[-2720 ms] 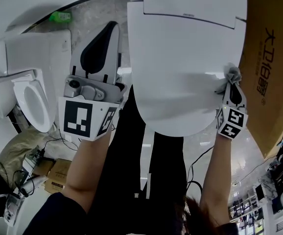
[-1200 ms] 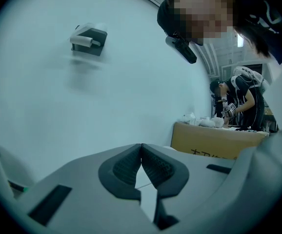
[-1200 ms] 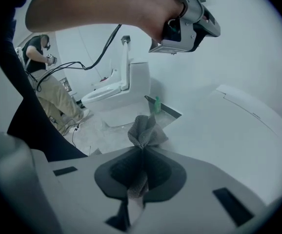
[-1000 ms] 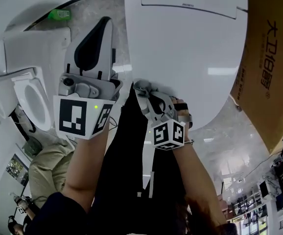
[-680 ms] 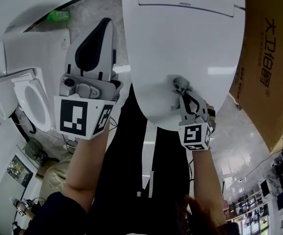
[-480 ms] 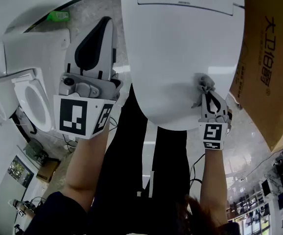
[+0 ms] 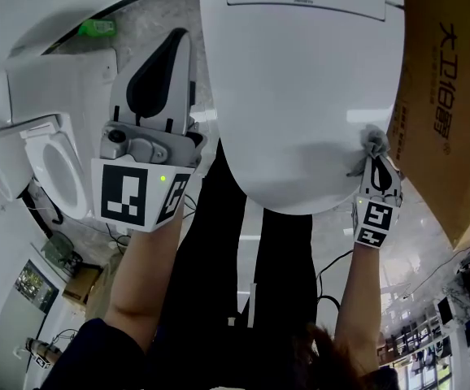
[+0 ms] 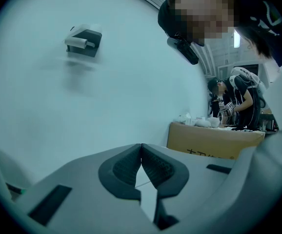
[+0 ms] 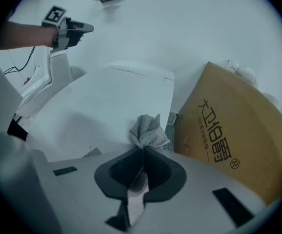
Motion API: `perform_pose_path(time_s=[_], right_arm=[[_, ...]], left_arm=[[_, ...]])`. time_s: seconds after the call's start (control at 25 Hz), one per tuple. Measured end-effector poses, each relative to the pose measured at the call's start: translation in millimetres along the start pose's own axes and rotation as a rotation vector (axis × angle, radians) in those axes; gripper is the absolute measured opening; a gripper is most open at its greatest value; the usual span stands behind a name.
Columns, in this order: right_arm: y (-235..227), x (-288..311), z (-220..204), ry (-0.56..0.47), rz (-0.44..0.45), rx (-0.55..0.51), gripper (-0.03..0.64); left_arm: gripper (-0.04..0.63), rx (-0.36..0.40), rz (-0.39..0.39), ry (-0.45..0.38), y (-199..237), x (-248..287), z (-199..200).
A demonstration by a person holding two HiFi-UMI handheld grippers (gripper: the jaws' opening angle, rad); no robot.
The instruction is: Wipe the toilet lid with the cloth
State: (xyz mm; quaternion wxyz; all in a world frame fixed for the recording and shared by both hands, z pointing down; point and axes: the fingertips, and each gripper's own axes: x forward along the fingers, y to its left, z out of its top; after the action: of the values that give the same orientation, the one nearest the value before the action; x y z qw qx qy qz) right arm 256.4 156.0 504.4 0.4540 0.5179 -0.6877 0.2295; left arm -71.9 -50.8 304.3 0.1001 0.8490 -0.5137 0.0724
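- Right gripper view: the right gripper (image 9: 142, 152) has its two fingers clamped together on the grey cloth (image 9: 148, 130). A strip of cloth runs back between the pads, and a crumpled tuft stands out just past the tips.
- Just beyond the tips, that tuft lies against the white toilet lid (image 9: 107, 106), close to the lid's right-hand edge. The lid is down and spreads ahead and to the left of the fingers.
- To the right of these fingers, just beside the lid, stands a brown cardboard box (image 9: 229, 135) with dark print on its side.
- Left gripper view: the left gripper (image 8: 141, 152) has its fingers together, tip against tip, with nothing between the pads.
- Ahead of those fingers is a plain pale wall, and a small wall fixture (image 8: 84, 40) is mounted up and to the left of them.
- To the right, beyond the fingers, the box top shows, with a person (image 8: 238, 96) standing farther behind it.
- Head view: the left fingers are raised to the left of the lid, apart from it, while the right fingers press the cloth to the lid's near right edge.
- Well off to the left of the left fingers stands a second toilet (image 7: 52, 165) with its bowl showing.
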Motion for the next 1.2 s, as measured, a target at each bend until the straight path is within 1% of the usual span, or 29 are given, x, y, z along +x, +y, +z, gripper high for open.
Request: perform_pose_path(time_s=[0.08, 0.24, 0.44, 0.56, 0.76, 0.92, 1.04, 1.2], right_arm=[[12, -2, 2, -0.008, 0.027, -0.005, 0.032], [48, -5, 9, -0.025, 0.116, -0.056, 0.032], [119, -11, 23, -0.043, 0.252, -0.144, 0.032], [163, -15, 29, -0.054, 0.334, -0.176, 0.032], [224, -22, 36, -0.060, 0.464, -0.220, 0.032], [265, -29, 36, -0.042, 0.575, -0.281, 0.032], [290, -36, 33, -0.026, 0.638, -0.321, 0.032], [298, -41, 23, -0.010, 0.662, -0.357, 0.032]], left_arm=[[0.020, 0.001, 0.001, -0.004, 0, 0, 1], [0.020, -0.002, 0.003, -0.010, -2, -1, 2], [0.020, -0.007, 0.000, -0.010, -8, -4, 2], [0.020, -0.007, 0.000, -0.008, -11, -6, 2], [0.020, -0.005, -0.001, -0.009, -13, -6, 1], [0.020, -0.005, 0.001, -0.009, -17, -7, 1], [0.020, 0.000, -0.003, -0.008, -20, -8, 3], [0.020, 0.005, -0.003, -0.010, -22, -11, 3]])
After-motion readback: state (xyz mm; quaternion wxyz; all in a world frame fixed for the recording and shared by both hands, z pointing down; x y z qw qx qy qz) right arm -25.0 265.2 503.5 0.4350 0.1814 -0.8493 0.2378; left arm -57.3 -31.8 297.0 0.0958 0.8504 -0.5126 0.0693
